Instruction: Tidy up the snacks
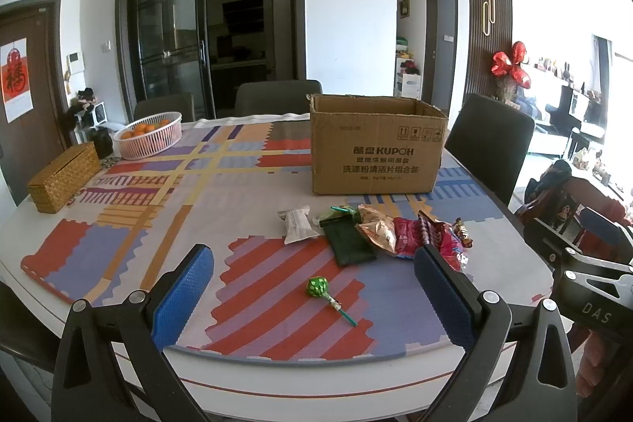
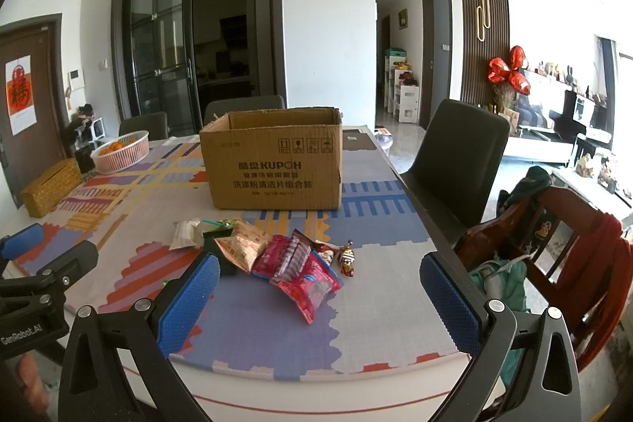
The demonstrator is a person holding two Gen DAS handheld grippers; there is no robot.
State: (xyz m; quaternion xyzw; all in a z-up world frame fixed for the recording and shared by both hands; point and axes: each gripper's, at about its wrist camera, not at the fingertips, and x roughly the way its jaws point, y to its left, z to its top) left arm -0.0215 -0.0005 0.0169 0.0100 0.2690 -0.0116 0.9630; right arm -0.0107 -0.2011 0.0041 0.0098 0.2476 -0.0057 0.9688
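Observation:
An open cardboard box (image 1: pixel 376 145) stands on the patterned table mat; it also shows in the right wrist view (image 2: pixel 273 165). In front of it lies a pile of snack packets (image 1: pixel 395 234): a white packet (image 1: pixel 298 224), a dark green pouch (image 1: pixel 350 242), a tan packet (image 2: pixel 241 248), red packets (image 2: pixel 304 273) and a small wrapped candy (image 2: pixel 347 258). A green lollipop (image 1: pixel 320 289) lies nearer the table edge. My left gripper (image 1: pixel 312 297) is open and empty, above the lollipop. My right gripper (image 2: pixel 320 301) is open and empty, near the red packets.
A white basket of oranges (image 1: pixel 148 135) and a woven tissue box (image 1: pixel 63 176) sit at the far left. Dark chairs (image 2: pixel 455 161) stand around the table. A wooden chair with clothes (image 2: pixel 554 244) stands right of the table edge (image 2: pixel 316 398).

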